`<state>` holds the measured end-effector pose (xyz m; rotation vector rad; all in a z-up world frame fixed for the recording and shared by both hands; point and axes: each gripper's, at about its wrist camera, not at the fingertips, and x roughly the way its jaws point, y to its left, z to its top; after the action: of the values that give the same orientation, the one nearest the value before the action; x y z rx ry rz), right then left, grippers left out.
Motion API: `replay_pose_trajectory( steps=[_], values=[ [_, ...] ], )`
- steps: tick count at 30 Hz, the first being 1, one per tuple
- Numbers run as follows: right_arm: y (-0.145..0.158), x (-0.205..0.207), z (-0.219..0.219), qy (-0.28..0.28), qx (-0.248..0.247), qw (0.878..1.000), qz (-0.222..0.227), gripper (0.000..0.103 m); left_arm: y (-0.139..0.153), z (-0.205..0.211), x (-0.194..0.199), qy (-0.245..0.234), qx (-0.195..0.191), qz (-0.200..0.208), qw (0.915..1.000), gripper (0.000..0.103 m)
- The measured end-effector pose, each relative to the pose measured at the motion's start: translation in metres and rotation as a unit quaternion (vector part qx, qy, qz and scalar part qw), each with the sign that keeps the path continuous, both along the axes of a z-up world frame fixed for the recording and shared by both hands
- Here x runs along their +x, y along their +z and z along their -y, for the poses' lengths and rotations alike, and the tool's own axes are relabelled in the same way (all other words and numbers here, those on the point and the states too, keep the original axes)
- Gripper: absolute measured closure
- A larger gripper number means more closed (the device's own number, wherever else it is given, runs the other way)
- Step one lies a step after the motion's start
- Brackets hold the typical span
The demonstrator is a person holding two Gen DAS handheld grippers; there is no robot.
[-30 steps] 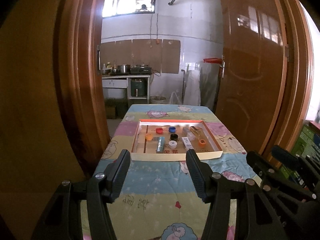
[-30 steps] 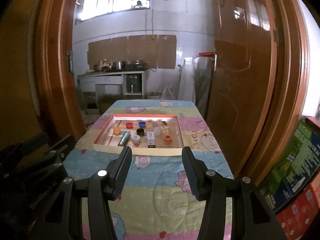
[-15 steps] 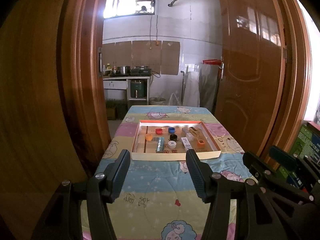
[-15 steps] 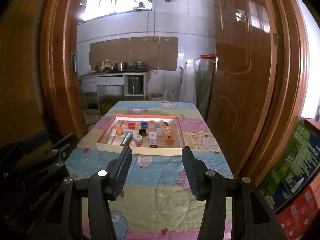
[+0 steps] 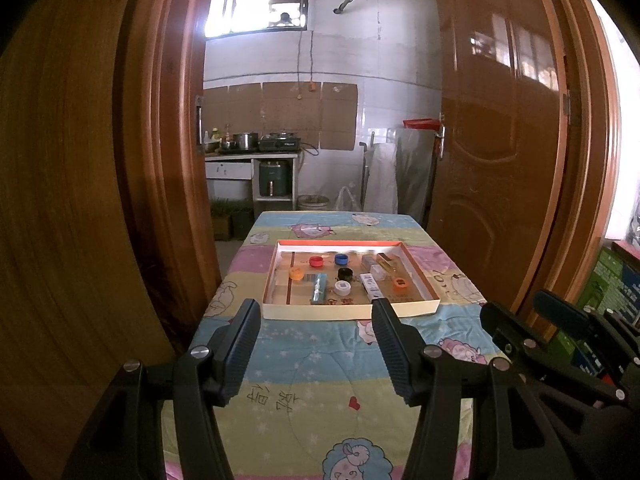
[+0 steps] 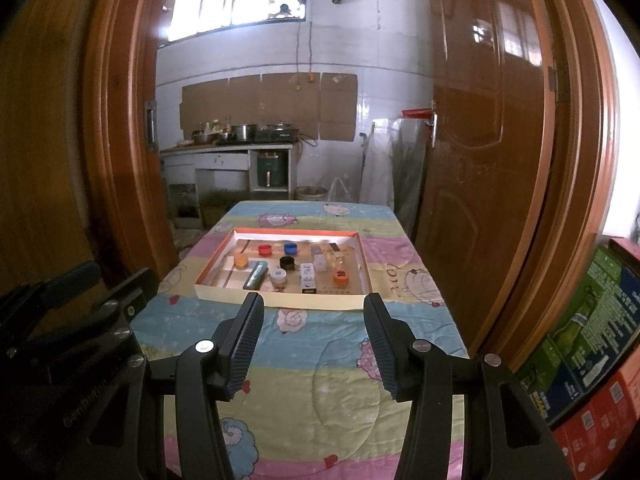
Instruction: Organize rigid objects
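A shallow cardboard box lid [image 5: 348,312] [image 6: 280,300] lies in the middle of a table covered by a cartoon-sheep quilt [image 5: 320,364]. Inside it sit several small things: a red cap [image 5: 316,261], a blue cap [image 5: 341,258], a black cap [image 5: 345,273], an orange cap [image 5: 296,274], a white jar [image 5: 342,287], a teal tube [image 5: 318,294], a white carton [image 5: 370,287] and an orange lid [image 5: 399,283]. My left gripper [image 5: 316,312] is open and empty, short of the lid's near wall. My right gripper [image 6: 314,306] is open and empty too.
Brown wooden doors [image 5: 496,160] and frames [image 5: 160,160] flank the table on both sides. Printed cartons [image 6: 592,328] are stacked at the right. A kitchen counter with pots [image 5: 248,144] stands against the far tiled wall.
Neither gripper's jaws have changed. The view shifts only slightly; the box and its contents stay where they were.
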<state>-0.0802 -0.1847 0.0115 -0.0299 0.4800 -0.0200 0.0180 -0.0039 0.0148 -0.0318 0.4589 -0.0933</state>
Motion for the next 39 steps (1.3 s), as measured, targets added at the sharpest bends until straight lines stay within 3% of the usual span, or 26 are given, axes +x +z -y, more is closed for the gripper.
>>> replay_pose_trajectory(
  steps=[39],
  values=[
    [0.0018,0.0014,-0.0014,0.001,-0.001,1.0,0.001,0.049,0.0002,0.0017,-0.004,-0.001,0.002,-0.007,1.0,0.045]
  ],
)
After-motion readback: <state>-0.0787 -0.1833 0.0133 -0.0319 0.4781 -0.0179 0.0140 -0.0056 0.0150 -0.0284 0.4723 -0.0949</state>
